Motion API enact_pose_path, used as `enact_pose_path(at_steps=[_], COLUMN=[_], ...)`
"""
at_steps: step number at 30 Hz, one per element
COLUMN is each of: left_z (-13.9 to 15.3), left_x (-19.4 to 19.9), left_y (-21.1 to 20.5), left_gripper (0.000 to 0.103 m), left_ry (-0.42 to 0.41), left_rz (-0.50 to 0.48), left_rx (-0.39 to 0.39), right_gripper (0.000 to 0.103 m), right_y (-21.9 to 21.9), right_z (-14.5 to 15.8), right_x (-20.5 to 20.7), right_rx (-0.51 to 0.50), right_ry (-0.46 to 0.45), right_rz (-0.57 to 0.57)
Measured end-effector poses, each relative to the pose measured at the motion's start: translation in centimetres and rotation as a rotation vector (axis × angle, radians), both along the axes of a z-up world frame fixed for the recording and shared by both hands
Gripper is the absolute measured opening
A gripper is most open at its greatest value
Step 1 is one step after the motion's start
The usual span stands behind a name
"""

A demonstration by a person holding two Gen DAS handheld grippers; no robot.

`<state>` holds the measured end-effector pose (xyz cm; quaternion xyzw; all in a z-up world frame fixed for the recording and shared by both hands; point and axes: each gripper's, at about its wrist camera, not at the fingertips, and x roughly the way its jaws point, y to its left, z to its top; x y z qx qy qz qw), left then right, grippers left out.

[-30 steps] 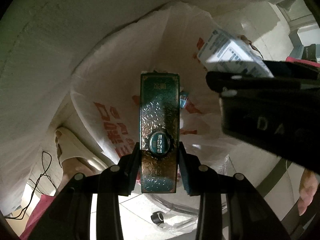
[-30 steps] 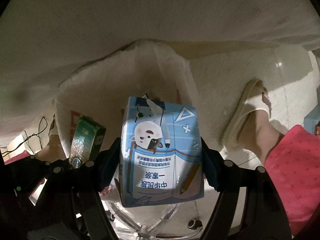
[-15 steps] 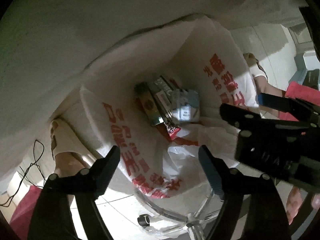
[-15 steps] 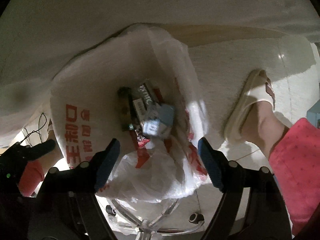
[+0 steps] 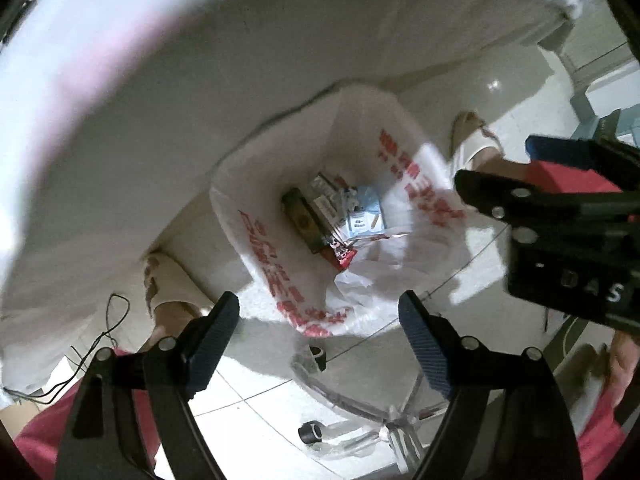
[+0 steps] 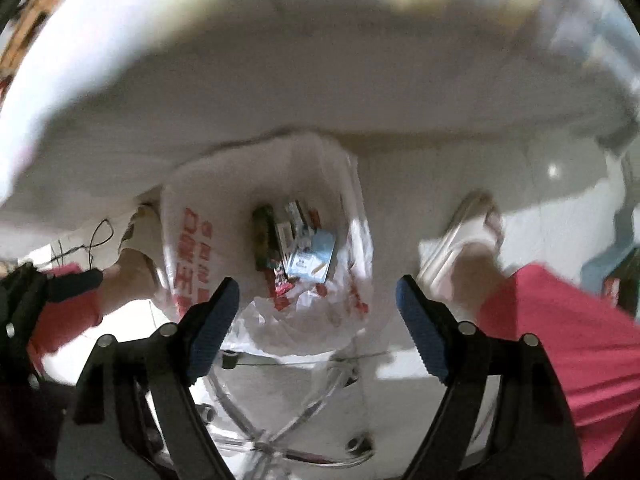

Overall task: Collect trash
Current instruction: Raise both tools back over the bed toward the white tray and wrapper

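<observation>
The left gripper (image 5: 319, 336) and right gripper (image 6: 317, 314), each clamped on a box a second ago, now gape empty above the white bag (image 5: 256, 236), where the green box (image 5: 303, 220) and blue box (image 5: 366, 216) lie dropped among the trash.

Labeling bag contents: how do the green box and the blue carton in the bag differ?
The green box is dark, narrow and long; the blue carton is pale blue, wider and squarer, with white print. The box lies left of the carton, other packets between. Both lie flat at the bottom of the white bag.
</observation>
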<state>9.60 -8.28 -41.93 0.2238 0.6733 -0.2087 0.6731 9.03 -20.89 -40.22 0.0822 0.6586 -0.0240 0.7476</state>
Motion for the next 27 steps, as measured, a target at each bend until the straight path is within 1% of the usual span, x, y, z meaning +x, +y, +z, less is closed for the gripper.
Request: enact_pose_path(at_steps=[4, 5, 6, 7, 9, 10, 11, 12, 14, 16, 17, 18, 19, 20, 21, 22, 24, 27], left_z=[5.2, 6.5, 8.2, 9.9, 13.8, 15.1, 17.3, 18.7, 22.9, 26.2, 28.1, 29.6, 30.9, 32.2, 33.1, 33.6, 34.2, 34.2], left_x=[-0.5, -0.6, -0.5, -0.3, 0.4, 0.9, 1.5, 1.8, 3.4, 4.7, 5.7, 6.6, 7.2, 8.2, 9.1, 9.9, 12.3, 16.1], left_y=[1.2, 1.4, 1.8, 2.2, 2.8, 3.1, 3.3, 3.5, 3.7, 3.8, 3.7, 3.4, 3.1, 2.8, 2.5, 2.1, 1.2, -0.2], left_gripper=[0.080, 0.080, 0.080, 0.080, 0.081, 0.081, 0.083, 0.085, 0.087, 0.090, 0.091, 0.091, 0.092, 0.092, 0.093, 0.093, 0.093, 0.093], left_ry=[-0.045, -0.055, -0.072, -0.093, -0.130, -0.140, -0.155, -0.165, -0.187, -0.201, -0.217, -0.235, -0.247, -0.256, -0.256, -0.249, -0.210, -0.161], left_rz=[0.006, 0.004, 0.003, 0.001, -0.006, -0.008, -0.008, -0.008, -0.011, -0.025, -0.038, -0.047, -0.055, -0.067, -0.078, -0.083, -0.084, -0.059], left_rx=[0.001, 0.005, 0.007, 0.006, 0.007, 0.002, -0.007, -0.017, -0.052, -0.082, -0.088, -0.085, -0.079, -0.072, -0.073, -0.076, -0.081, -0.066], right_gripper=[0.079, 0.081, 0.087, 0.089, 0.090, 0.091, 0.091, 0.091, 0.091, 0.091, 0.091, 0.092, 0.095, 0.096, 0.096, 0.096, 0.096, 0.096], right_y=[-0.3, -0.7, -1.0, -1.4, -1.9, -2.0, -2.1, -2.3, -2.3, -1.9, -1.5, -1.2, -1.1, -1.0, -0.6, -0.2, 0.8, 2.0], right_z=[6.9, 8.6, 10.9, 13.2, 17.6, 19.2, 20.5, 22.8, 25.6, 29.1, 30.3, 32.3, 33.5, 34.5, 36.0, 36.8, 38.4, 39.3], right_x=[-1.3, -1.6, -1.9, -2.1, -2.1, -1.9, -1.7, -1.4, -1.0, -0.5, -0.3, 0.0, -0.2, -0.2, 0.1, 0.2, 0.8, 2.6], right_rx=[-0.022, -0.023, -0.025, -0.038, -0.073, -0.077, -0.077, -0.074, -0.081, -0.107, -0.109, -0.113, -0.122, -0.132, -0.135, -0.140, -0.180, -0.208], right_ry=[-0.154, -0.197, -0.248, -0.302, -0.403, -0.428, -0.444, -0.469, -0.490, -0.514, -0.530, -0.544, -0.550, -0.558, -0.573, -0.582, -0.598, -0.597], right_rz=[0.091, 0.107, 0.126, 0.142, 0.177, 0.196, 0.215, 0.243, 0.290, 0.369, 0.409, 0.472, 0.503, 0.531, 0.590, 0.632, 0.725, 0.817])
